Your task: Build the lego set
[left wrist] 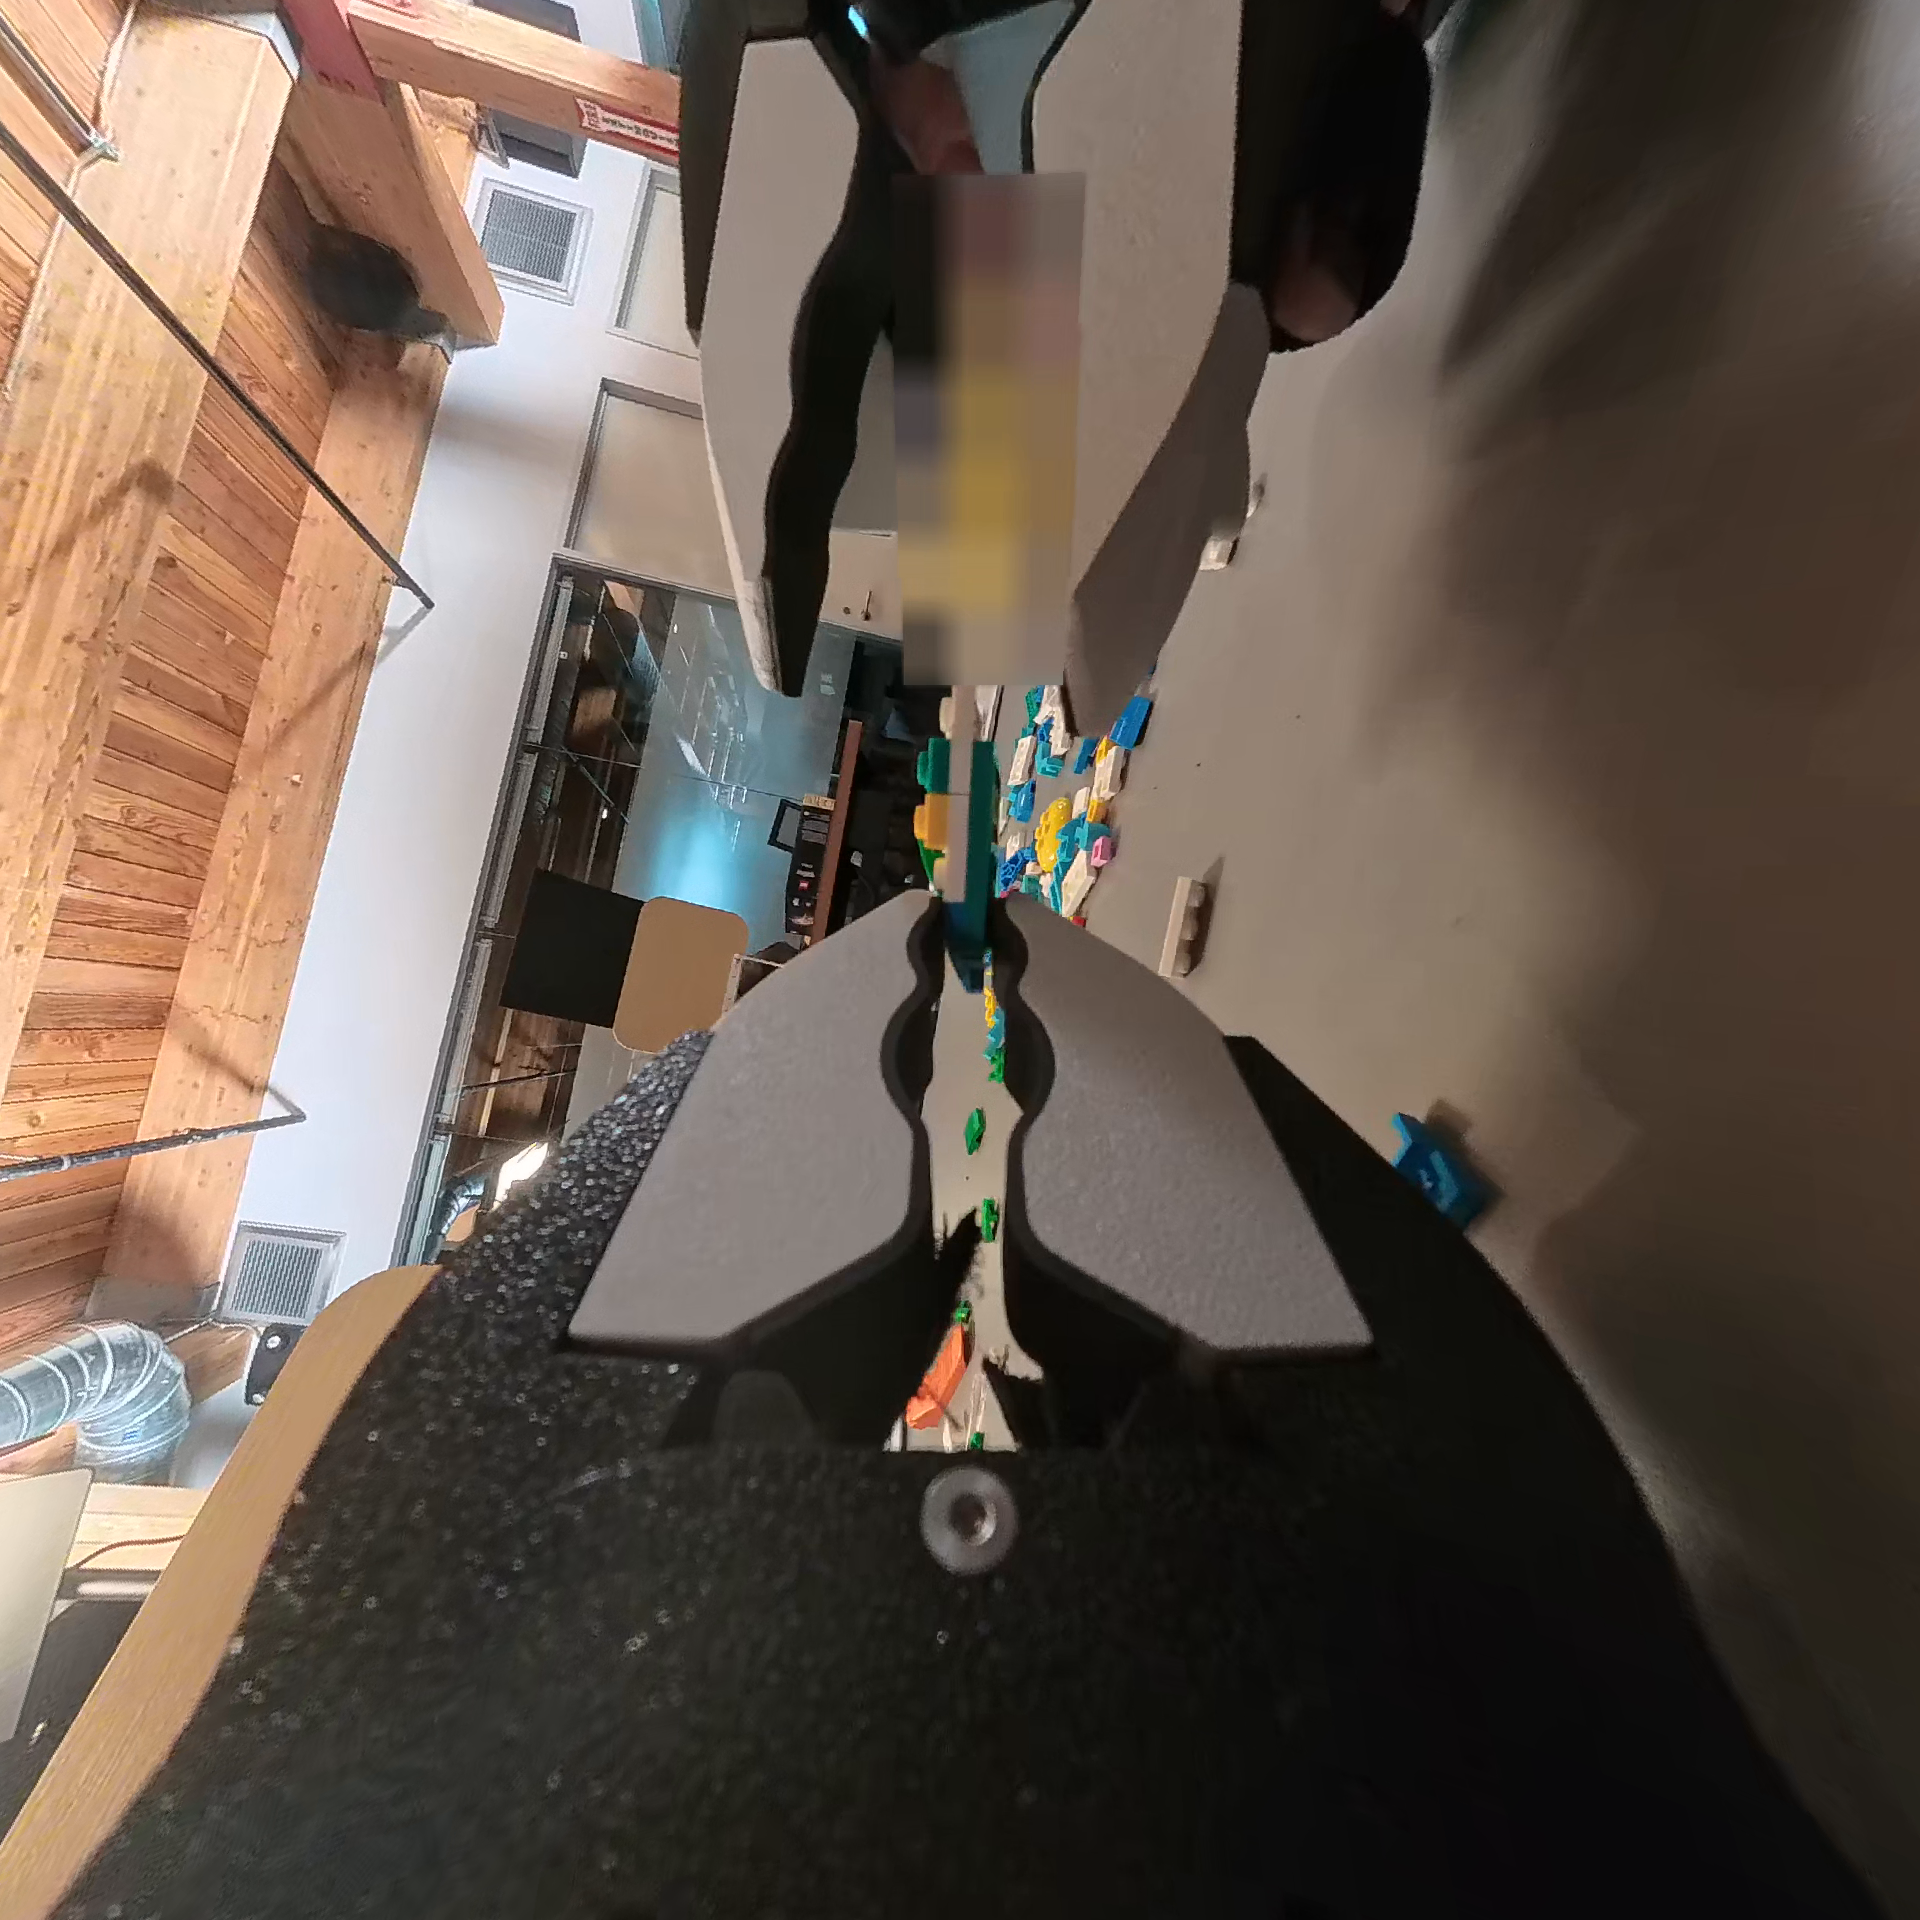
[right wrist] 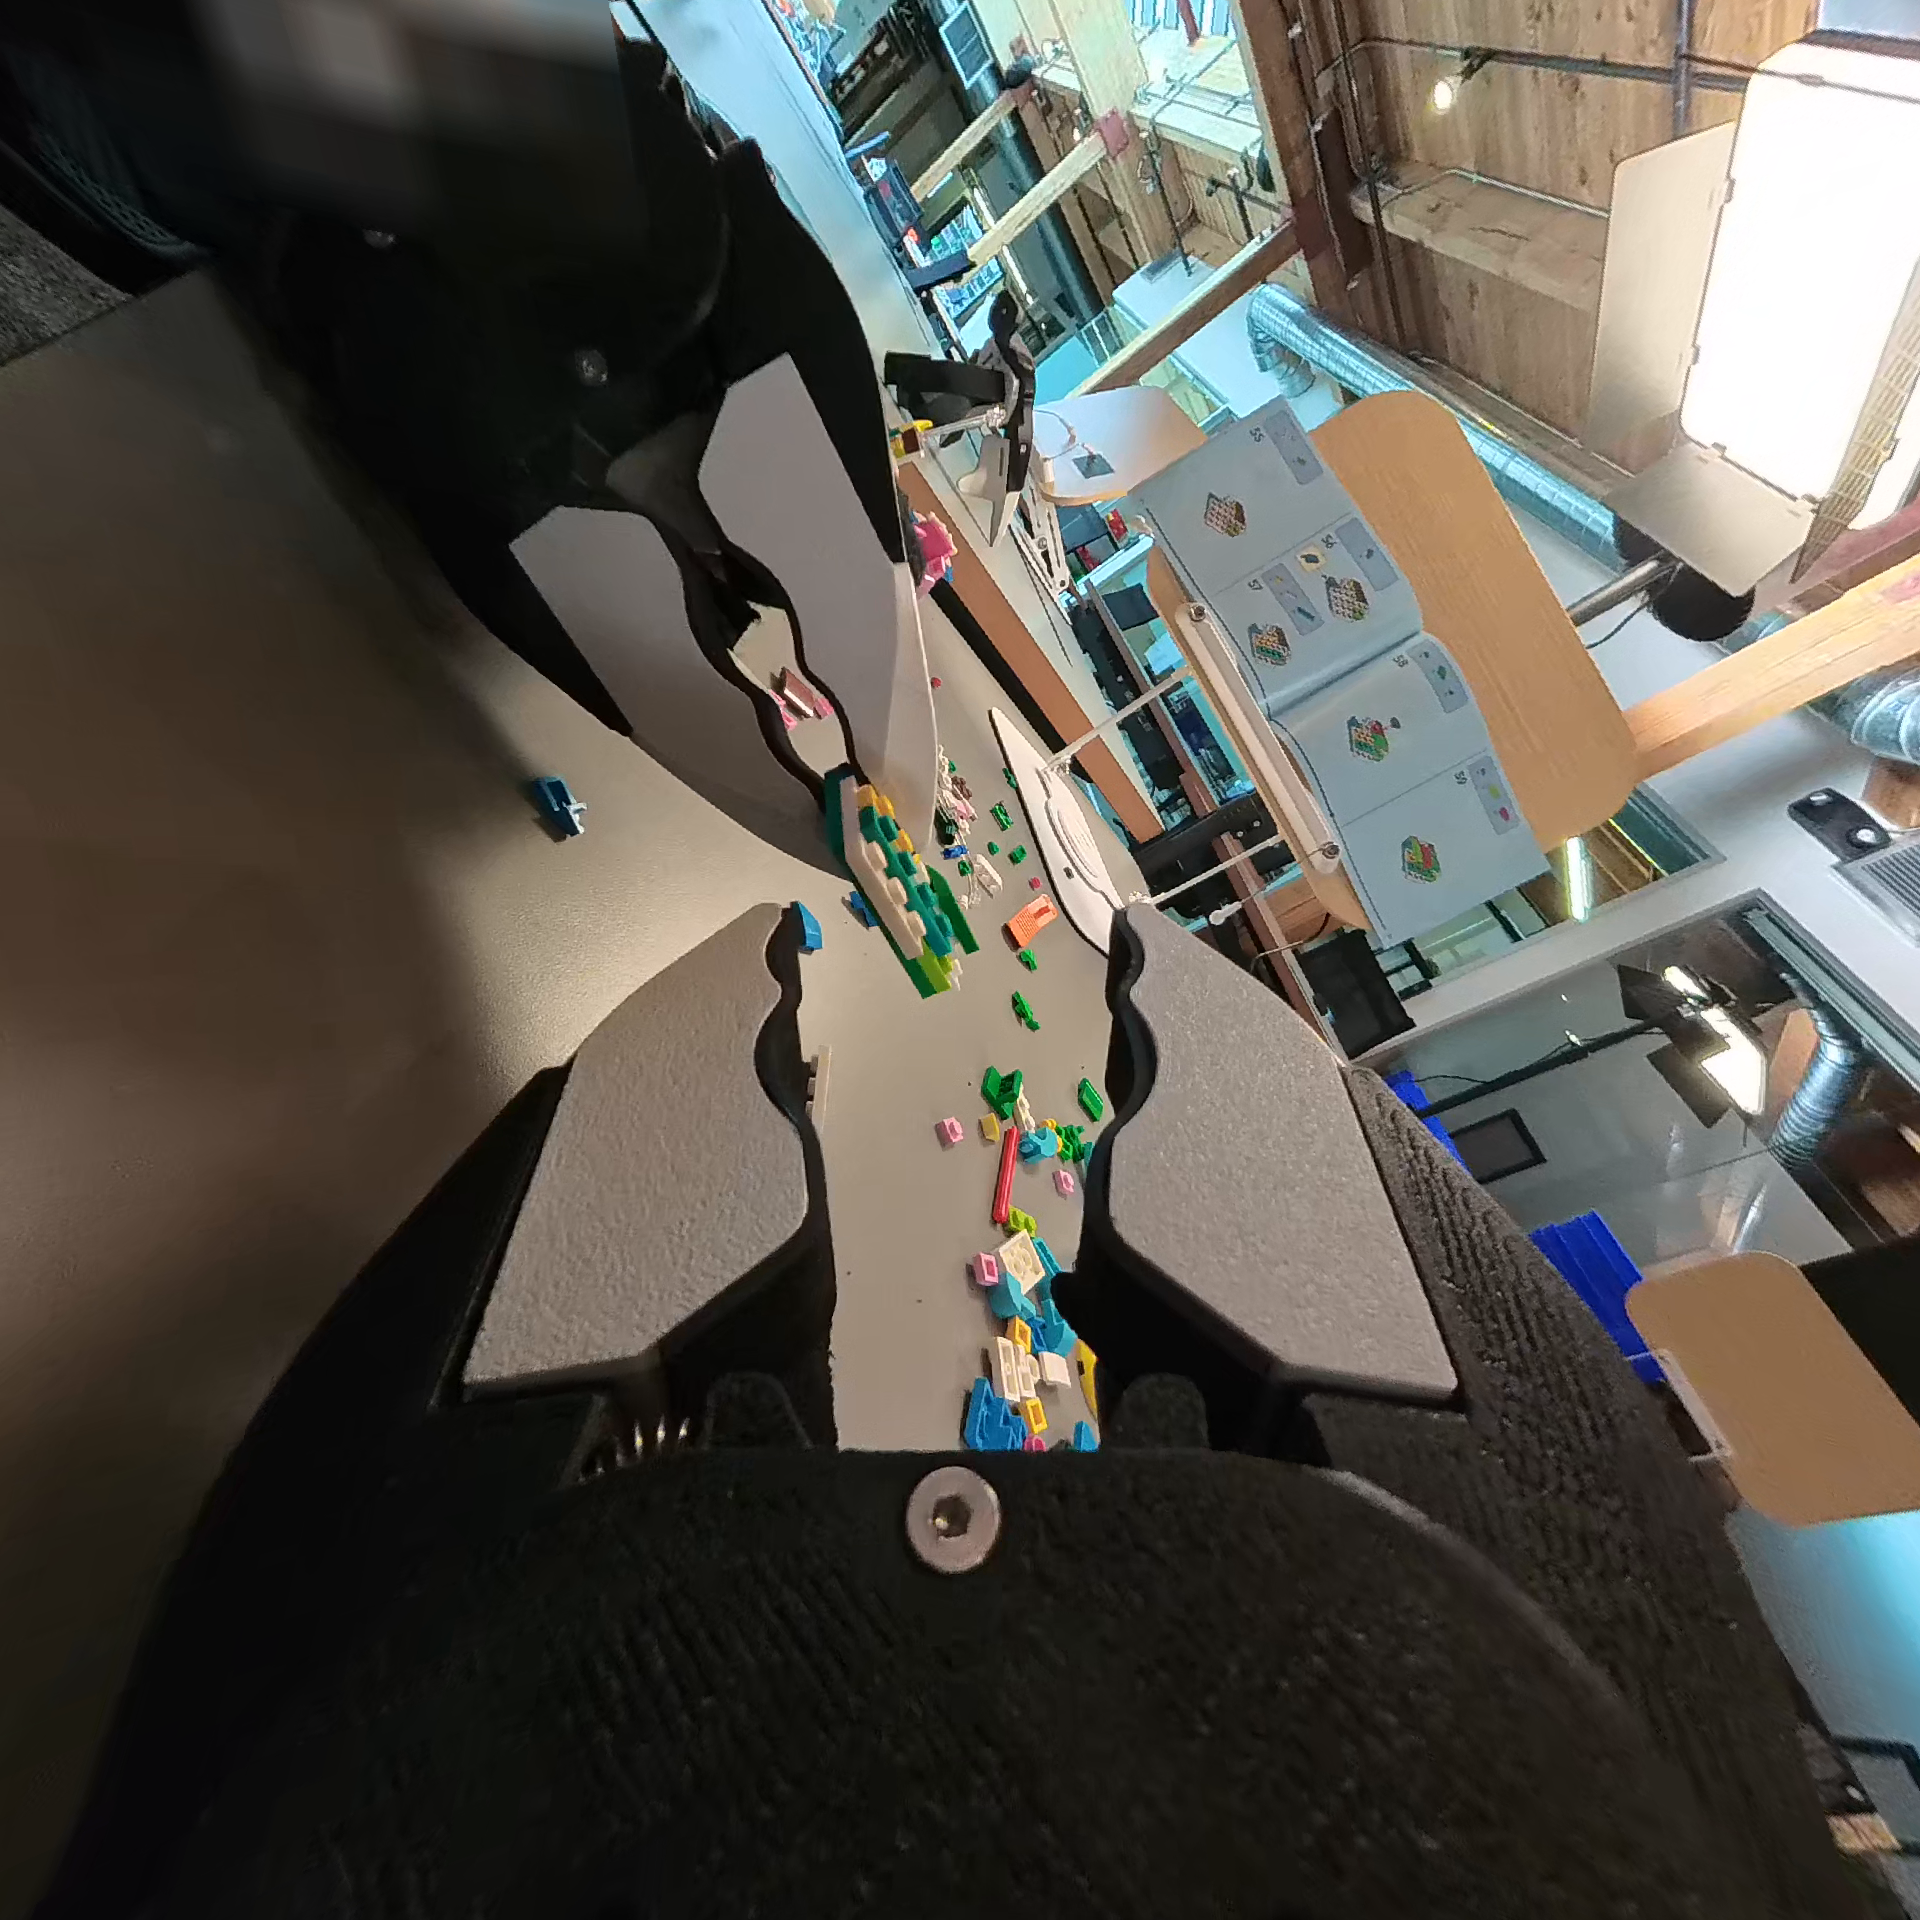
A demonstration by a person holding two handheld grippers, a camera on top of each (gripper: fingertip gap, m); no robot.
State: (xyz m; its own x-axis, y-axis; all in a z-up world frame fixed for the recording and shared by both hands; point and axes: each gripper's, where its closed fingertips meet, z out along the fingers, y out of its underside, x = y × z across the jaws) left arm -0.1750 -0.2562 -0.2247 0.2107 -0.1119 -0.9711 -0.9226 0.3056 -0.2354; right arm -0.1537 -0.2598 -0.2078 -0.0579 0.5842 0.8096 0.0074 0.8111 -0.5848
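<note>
The left tongs are clamped on one end of the lego build, a flat stack of white, teal, green and yellow plates that juts toward 12 o'clock from their tips. In the right wrist view the same build sits at 12 o'clock from the right tongs, whose fingers stand wide apart with nothing between them. The build lies just beyond their tips, apart from both fingers. Loose bricks lie scattered on the grey desk beneath the gap. An open instruction booklet stands propped at 2 o'clock.
</note>
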